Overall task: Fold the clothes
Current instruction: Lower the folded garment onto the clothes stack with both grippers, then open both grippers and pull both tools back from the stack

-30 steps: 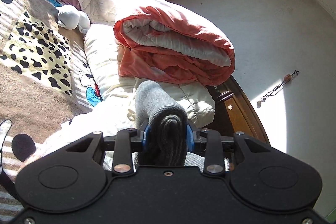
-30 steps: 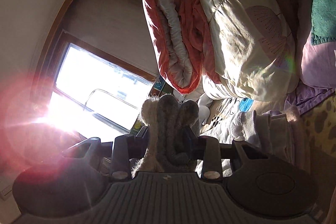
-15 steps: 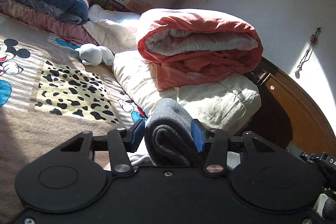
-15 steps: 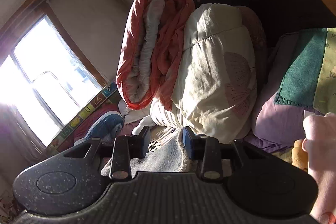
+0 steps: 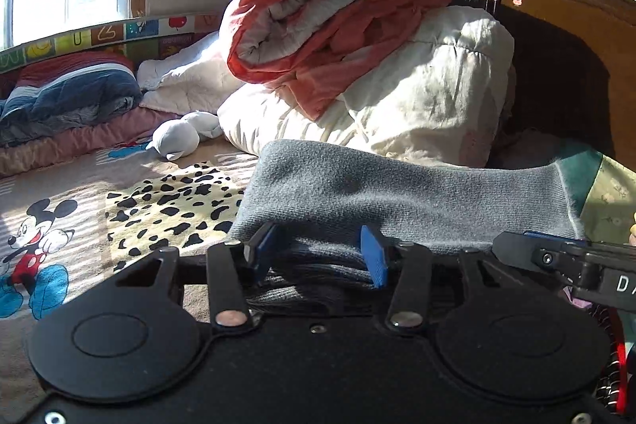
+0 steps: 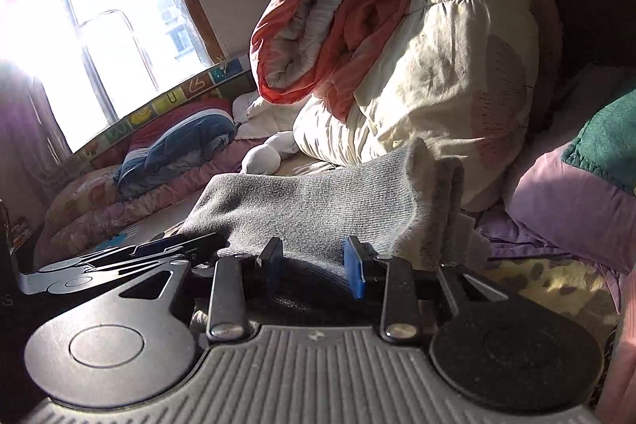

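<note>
Left wrist view: both grippers' fingers spread around the grey garment (image 5: 397,197) on the sunlit (cartoon-print) bedspread (image 5: 79,193).

The grey garment (image 5: 401,197) hides the bed beneath it, and window (image 6: 79,38) glare washes out the view outside.

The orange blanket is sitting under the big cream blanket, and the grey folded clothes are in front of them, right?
Not quite. The left wrist view shows the orange blanket lying on top of the cream blanket, not under it. The grey folded clothes are in front, as you said.
</note>
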{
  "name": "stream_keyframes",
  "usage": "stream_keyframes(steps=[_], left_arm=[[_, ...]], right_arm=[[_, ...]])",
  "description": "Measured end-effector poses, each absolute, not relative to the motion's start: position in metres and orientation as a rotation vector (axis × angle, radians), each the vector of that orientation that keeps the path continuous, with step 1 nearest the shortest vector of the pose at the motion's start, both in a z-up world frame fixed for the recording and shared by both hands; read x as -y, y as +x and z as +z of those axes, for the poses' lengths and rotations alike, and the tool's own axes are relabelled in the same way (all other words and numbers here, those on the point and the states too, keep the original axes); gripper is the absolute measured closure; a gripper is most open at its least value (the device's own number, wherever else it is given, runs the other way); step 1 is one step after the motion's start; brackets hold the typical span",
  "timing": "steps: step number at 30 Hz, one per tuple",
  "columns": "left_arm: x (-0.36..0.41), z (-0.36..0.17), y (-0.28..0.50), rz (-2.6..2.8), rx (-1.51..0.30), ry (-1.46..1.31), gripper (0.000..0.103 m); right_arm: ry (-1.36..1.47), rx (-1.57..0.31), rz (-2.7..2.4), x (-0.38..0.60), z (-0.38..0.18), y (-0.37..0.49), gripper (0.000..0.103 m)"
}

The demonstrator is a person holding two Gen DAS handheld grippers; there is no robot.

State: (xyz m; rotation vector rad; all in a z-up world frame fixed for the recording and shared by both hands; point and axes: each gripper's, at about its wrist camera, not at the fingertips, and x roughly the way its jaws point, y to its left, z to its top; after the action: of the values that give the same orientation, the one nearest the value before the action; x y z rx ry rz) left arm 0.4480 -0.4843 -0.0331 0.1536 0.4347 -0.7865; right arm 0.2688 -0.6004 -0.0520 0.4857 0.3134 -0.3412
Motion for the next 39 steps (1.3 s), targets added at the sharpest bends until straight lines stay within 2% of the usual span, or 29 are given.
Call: stream_keyframes(steps=[5,9,11,13,17,24,26,28,29,33,35,39], left_arm=[[0.485,-0.042,0.443,-0.759,-0.428,0.215,0.057],[0.475,-0.016,0.433,-0.757,-0.417,0.165,0.055],[0.47,-0.006,0.428,-0.764,-0.417,0.159,0.052],[0.461,0.0,0.426,-0.756,-0.441,0.133,0.046],[0.438,0.01,0.414,-0.733,-0.487,0.064,0.043],[0.398,0.028,0.368,-0.745,-0.586,-0.043,0.03],[0.386,0.033,0.355,-0.749,-0.615,-0.073,0.017],[0.375,0.038,0.342,-0.753,-0.643,-0.104,0.01],[0.369,0.041,0.334,-0.753,-0.655,-0.118,0.01],[0.347,0.061,0.303,-0.72,-0.671,-0.154,0.007],[0.335,0.075,0.284,-0.689,-0.653,-0.17,0.0],[0.32,0.097,0.251,-0.687,-0.61,-0.143,0.0]], right_arm=[[0.432,-0.277,-0.352,0.59,-0.065,0.266,0.069],[0.375,-0.269,-0.335,0.576,-0.06,0.263,0.068],[0.374,-0.246,-0.338,0.574,-0.044,0.257,0.063],[0.392,-0.222,-0.33,0.572,-0.033,0.249,0.051],[0.483,-0.23,-0.315,0.569,-0.02,0.232,0.051],[0.67,-0.237,-0.29,0.559,-0.012,0.18,0.031],[0.707,-0.257,-0.286,0.556,-0.009,0.165,0.024],[0.737,-0.273,-0.278,0.551,-0.003,0.148,0.008],[0.751,-0.279,-0.275,0.549,0.0,0.14,0.004],[0.758,-0.31,-0.258,0.533,0.017,0.113,0.0],[0.752,-0.333,-0.254,0.526,0.024,0.103,0.0],[0.723,-0.377,-0.266,0.51,0.039,0.082,0.0]])
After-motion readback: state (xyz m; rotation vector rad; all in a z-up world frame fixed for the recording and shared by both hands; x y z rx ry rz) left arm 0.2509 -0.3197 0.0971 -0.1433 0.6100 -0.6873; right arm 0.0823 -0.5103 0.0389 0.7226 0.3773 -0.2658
